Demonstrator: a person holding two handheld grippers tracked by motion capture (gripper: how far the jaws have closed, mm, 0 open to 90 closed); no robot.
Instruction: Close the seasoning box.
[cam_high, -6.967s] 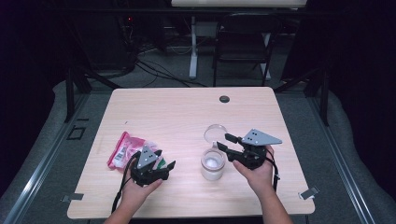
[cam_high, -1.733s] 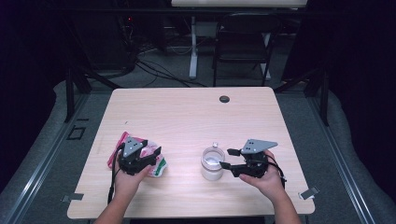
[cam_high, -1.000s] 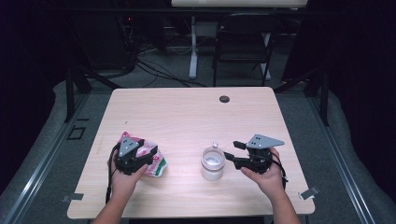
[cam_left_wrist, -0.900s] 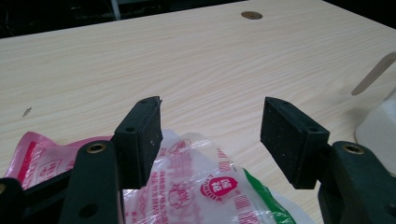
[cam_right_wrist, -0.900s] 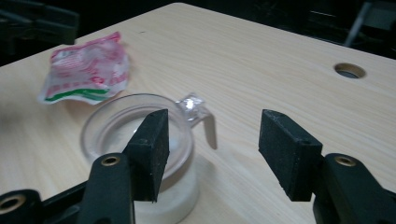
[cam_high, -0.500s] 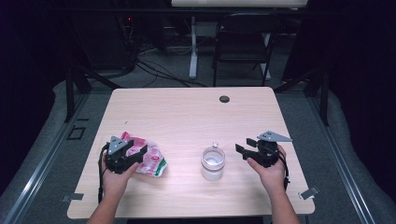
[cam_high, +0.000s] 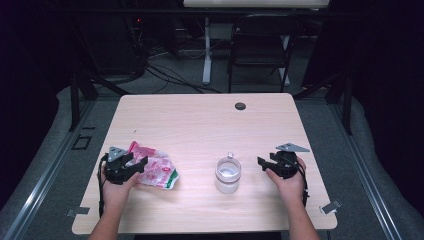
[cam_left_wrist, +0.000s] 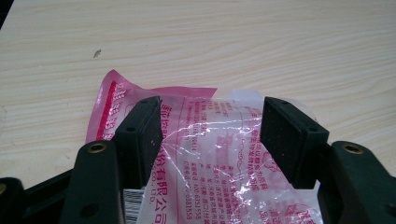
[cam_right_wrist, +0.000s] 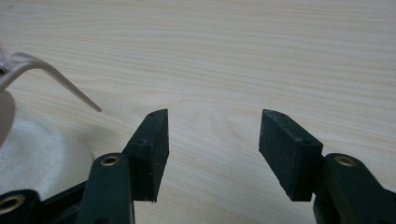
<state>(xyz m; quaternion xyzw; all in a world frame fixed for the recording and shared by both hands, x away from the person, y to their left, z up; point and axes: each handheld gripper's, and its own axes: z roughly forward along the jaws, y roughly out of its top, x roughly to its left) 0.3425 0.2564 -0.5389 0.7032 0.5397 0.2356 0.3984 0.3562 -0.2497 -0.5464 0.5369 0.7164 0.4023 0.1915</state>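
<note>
High view: the jar (cam_high: 228, 173) stands near the bench (cam_high: 200, 120) front edge. Left of the jar lies the pink packet (cam_high: 156, 170), where the left gripper (cam_high: 131, 167) hovers, jaws spread wide over the packet without pinching it. Right of the jar, apart from it, the right gripper (cam_high: 262, 163) is released and empty.

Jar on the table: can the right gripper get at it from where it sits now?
Probably yes. The right gripper has its jaws open and pointing at the jar, with bare table between them. The pink bag lies off by the left gripper.
</note>
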